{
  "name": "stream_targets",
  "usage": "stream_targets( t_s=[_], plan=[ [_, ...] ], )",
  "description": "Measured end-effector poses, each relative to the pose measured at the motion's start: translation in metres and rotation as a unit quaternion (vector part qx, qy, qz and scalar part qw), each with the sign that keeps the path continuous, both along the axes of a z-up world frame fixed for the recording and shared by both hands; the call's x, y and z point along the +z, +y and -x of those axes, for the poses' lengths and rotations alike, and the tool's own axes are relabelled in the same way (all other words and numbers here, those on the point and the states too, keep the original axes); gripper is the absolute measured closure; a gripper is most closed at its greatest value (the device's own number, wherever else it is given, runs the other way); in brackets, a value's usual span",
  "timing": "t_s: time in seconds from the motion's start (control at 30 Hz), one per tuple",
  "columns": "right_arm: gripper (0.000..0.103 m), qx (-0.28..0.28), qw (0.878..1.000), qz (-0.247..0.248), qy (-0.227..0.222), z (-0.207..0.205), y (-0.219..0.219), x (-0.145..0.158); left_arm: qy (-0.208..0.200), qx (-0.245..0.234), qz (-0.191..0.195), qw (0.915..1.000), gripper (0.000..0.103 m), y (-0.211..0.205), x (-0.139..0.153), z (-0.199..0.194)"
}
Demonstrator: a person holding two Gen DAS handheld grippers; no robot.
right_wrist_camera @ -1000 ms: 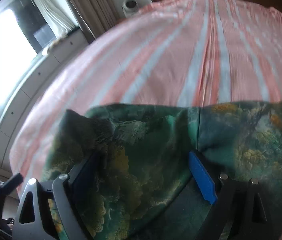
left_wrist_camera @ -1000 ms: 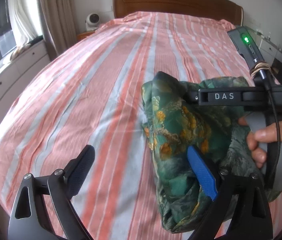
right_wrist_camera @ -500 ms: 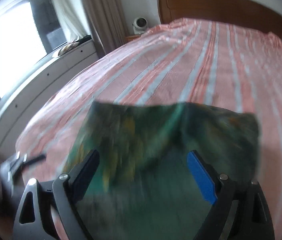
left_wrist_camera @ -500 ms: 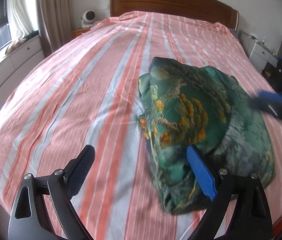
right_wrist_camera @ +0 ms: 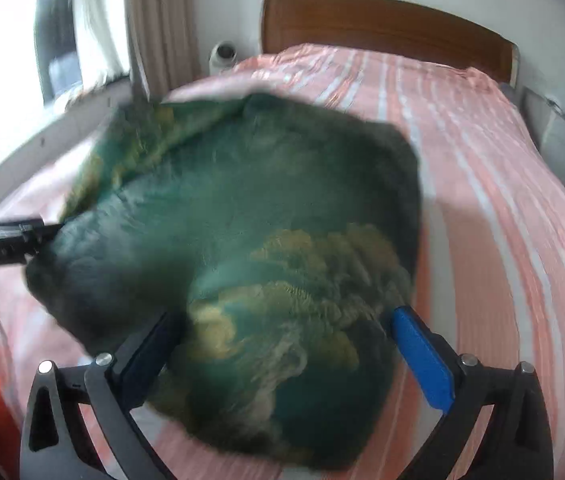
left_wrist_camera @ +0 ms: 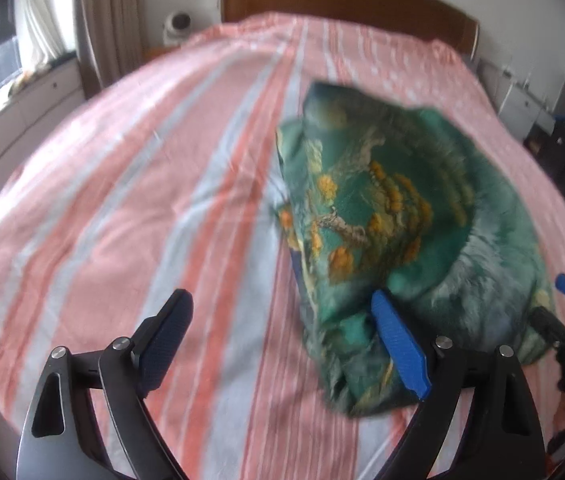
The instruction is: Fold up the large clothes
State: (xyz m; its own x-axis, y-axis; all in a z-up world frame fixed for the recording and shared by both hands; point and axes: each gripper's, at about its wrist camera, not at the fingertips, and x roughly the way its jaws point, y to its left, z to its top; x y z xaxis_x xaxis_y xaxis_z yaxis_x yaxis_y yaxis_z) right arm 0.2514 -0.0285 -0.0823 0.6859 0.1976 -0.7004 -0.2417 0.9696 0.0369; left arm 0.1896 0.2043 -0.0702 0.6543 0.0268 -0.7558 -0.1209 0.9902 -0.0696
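A green garment with yellow-orange print [left_wrist_camera: 398,216] lies folded in a thick bundle on the pink striped bed sheet [left_wrist_camera: 130,200]. My left gripper [left_wrist_camera: 282,344] is open just off the bundle's near left corner; its blue finger [left_wrist_camera: 398,348] overlaps the cloth's edge and nothing is between the pads. My right gripper [left_wrist_camera: 558,304] shows at the bundle's near right edge. In the right wrist view the garment [right_wrist_camera: 266,240] is blurred and fills the space between the wide fingers of the right gripper [right_wrist_camera: 286,356], whose jaws are opening without pressing on it.
A wooden headboard [left_wrist_camera: 346,4] closes the far end of the bed. A small white fan [left_wrist_camera: 176,26] and curtains [left_wrist_camera: 110,20] stand at the far left, with a white window-side cabinet [left_wrist_camera: 22,100]. Dark furniture [left_wrist_camera: 562,148] stands off the bed's right side.
The right gripper has drawn back from over the garment to its near right edge and spread wider. The bundle now lies free on the sheet. The left gripper has barely shifted.
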Motion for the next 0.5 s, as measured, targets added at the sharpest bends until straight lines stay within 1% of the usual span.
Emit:
stream_targets(
  t_s=[0.03, 0.1, 0.17, 0.23, 0.3, 0.33, 0.4, 0.43, 0.5],
  plan=[
    [0.001, -0.009, 1.0, -0.009, -0.008, 0.012, -0.006, 0.008, -0.008, 0.001, -0.001, 1.0, 0.004, 0.001, 0.005, 0.011],
    [0.001, -0.017, 1.0, -0.015, -0.021, 0.033, -0.015, 0.015, -0.012, 0.01, -0.002, 0.9999, 0.004, 0.002, 0.008, 0.029],
    [0.001, -0.017, 1.0, -0.013, -0.016, 0.058, -0.021, 0.011, -0.007, 0.013, 0.002, 0.9999, 0.004, 0.005, 0.005, 0.046],
    [0.001, -0.012, 1.0, -0.007, -0.002, 0.08, -0.029, 0.002, 0.01, 0.02, -0.006, 0.9997, 0.004, 0.002, -0.006, 0.063],
    [0.001, -0.008, 1.0, 0.003, 0.017, 0.096, -0.039, -0.011, 0.024, 0.025, -0.019, 0.9992, 0.004, -0.003, -0.017, 0.072],
    [0.001, -0.005, 0.999, 0.006, 0.034, 0.103, -0.044, -0.02, 0.033, 0.022, -0.023, 0.9989, 0.004, -0.006, -0.025, 0.076],
    [0.001, -0.005, 0.999, 0.003, 0.052, 0.111, -0.055, -0.029, 0.049, 0.023, -0.027, 0.9982, 0.004, -0.01, -0.037, 0.081],
    [0.001, -0.008, 0.998, -0.001, 0.06, 0.115, -0.062, -0.033, 0.056, 0.025, -0.024, 0.9978, 0.004, -0.011, -0.042, 0.083],
    [0.001, -0.018, 0.997, -0.009, 0.075, 0.117, -0.073, -0.041, 0.067, 0.022, -0.001, 0.9975, 0.004, -0.013, -0.049, 0.086]
  ],
)
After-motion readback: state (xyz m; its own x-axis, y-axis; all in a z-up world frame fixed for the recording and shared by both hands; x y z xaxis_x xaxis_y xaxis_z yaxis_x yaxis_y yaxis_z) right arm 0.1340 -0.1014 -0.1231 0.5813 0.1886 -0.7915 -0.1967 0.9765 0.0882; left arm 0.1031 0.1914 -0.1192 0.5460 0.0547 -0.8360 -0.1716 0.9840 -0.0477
